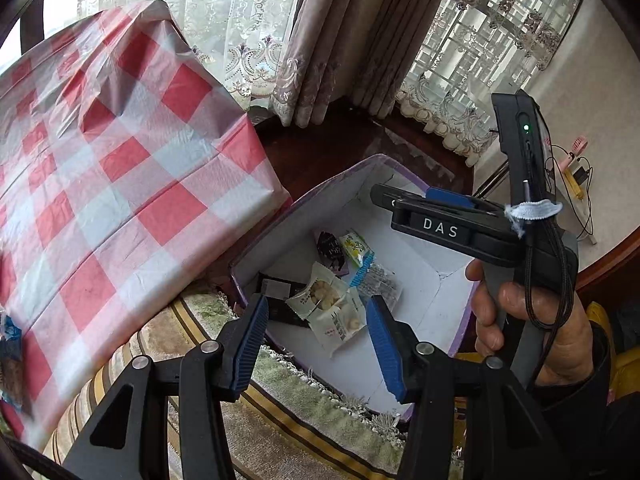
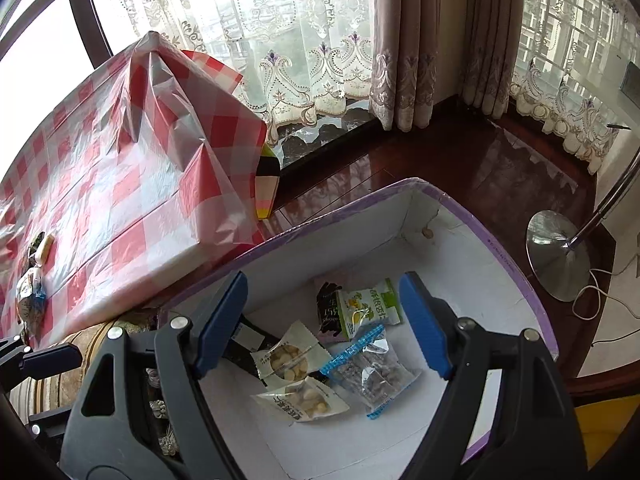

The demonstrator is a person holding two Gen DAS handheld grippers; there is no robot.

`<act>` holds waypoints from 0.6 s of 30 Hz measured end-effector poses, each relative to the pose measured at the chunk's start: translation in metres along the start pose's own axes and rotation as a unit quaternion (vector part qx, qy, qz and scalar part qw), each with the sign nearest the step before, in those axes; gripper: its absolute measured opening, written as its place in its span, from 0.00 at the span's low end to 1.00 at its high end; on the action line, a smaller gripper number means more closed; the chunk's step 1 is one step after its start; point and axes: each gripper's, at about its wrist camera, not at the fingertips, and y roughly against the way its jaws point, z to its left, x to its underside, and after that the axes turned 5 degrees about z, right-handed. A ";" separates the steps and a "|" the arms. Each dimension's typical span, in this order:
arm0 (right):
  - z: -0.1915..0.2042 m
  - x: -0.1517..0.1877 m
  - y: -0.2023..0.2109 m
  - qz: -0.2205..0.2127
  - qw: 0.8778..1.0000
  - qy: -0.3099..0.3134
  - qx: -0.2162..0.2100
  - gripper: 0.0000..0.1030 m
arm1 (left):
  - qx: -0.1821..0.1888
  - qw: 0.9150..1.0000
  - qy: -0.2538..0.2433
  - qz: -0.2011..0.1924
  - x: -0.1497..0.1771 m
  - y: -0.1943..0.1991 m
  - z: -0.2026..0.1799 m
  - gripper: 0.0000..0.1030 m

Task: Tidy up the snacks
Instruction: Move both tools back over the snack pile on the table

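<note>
A purple-edged white box [image 2: 460, 256] stands on the floor and holds several snack packets: two white nut packets [image 2: 286, 360], a green-and-white packet [image 2: 370, 306], a clear blue-edged packet [image 2: 370, 372] and dark packets [image 2: 328, 312]. My right gripper [image 2: 324, 322] is open and empty above the box. My left gripper [image 1: 318, 340] is open and empty over the box's near side [image 1: 416, 276]. The right gripper [image 1: 424, 210] also shows in the left wrist view, above the box. More snacks [image 2: 34, 280] lie on the table's left part.
A table with a red-and-white checked cloth [image 2: 120, 168] stands left of the box. A striped rug [image 1: 280, 400] lies under the box. Curtains [image 2: 408, 40] hang behind. A lamp base [image 2: 558, 254] with a cable stands to the right on the wooden floor.
</note>
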 end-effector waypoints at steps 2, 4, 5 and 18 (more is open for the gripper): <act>0.004 0.001 0.001 0.000 1.000 0.004 -0.004 0.78 | -0.002 1.000 0.004 -0.001 0.000 0.001 0.002 0.51; 0.008 0.003 0.001 0.001 1.000 0.010 -0.009 0.78 | -0.005 1.000 0.006 -0.004 0.001 0.002 0.004 0.51; 0.010 0.004 0.001 0.002 1.000 0.013 -0.010 0.78 | -0.007 1.000 0.008 -0.006 0.001 0.003 0.005 0.51; 0.069 0.010 0.006 0.016 0.997 0.076 -0.030 0.78 | -0.019 0.996 0.086 -0.032 0.015 0.027 0.056 0.51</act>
